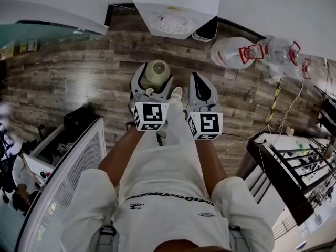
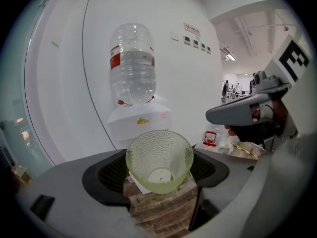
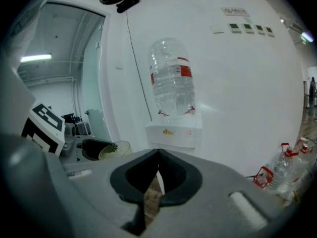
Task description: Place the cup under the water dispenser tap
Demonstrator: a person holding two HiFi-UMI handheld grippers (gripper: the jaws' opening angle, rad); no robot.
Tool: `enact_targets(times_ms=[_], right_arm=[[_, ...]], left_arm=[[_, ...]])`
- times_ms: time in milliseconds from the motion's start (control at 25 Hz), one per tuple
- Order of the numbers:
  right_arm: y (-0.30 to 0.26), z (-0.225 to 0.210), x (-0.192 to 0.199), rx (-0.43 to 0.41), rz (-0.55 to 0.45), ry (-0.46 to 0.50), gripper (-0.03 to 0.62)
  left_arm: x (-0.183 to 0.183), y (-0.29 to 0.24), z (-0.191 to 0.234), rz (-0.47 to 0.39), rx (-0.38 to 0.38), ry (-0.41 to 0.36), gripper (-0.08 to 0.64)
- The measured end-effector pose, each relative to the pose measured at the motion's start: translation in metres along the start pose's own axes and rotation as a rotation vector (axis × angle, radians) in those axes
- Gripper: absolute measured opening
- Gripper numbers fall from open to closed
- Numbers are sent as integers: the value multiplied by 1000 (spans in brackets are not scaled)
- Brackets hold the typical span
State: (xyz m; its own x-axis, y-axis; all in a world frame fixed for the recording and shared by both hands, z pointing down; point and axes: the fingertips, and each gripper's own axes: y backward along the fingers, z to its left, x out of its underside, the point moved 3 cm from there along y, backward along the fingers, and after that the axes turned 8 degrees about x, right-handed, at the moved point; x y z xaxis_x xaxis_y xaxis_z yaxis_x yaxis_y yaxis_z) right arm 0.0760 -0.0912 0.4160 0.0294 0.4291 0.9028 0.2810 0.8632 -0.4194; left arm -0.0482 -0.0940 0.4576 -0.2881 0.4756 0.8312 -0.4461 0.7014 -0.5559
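A pale green dimpled glass cup (image 1: 157, 71) (image 2: 159, 158) sits between the jaws of my left gripper (image 1: 155, 82) (image 2: 159, 171), which is shut on its sides with the cup's mouth facing the camera. The white water dispenser (image 1: 176, 8) (image 2: 140, 121) (image 3: 173, 130) stands against the wall ahead, a clear water bottle (image 2: 132, 66) (image 3: 172, 77) upside down on top. My right gripper (image 1: 198, 80) (image 3: 157, 156) hangs beside the left, shut and holding nothing. The right gripper view catches the cup (image 3: 115, 149) at its left. The tap itself is not clearly visible.
Spare water bottles (image 1: 247, 51) (image 3: 285, 175) with red handles lie on the wooden floor (image 1: 79, 72) to the right of the dispenser. A white railed frame (image 1: 68, 177) stands at my left and a dark rack (image 1: 283, 172) at my right.
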Motion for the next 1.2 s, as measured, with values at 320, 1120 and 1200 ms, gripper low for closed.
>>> enact_targets(times_ms=[320, 1120, 1200], right_arm=[[-39, -10, 41, 6, 6, -12, -2], [-99, -22, 105, 32, -15, -27, -2], [-105, -26, 110, 36, -16, -22, -2]], left_arm=[[27, -46, 16, -14, -15, 50, 371], [88, -149, 47, -84, -40, 89, 373], [95, -160, 51, -82, -44, 94, 373]])
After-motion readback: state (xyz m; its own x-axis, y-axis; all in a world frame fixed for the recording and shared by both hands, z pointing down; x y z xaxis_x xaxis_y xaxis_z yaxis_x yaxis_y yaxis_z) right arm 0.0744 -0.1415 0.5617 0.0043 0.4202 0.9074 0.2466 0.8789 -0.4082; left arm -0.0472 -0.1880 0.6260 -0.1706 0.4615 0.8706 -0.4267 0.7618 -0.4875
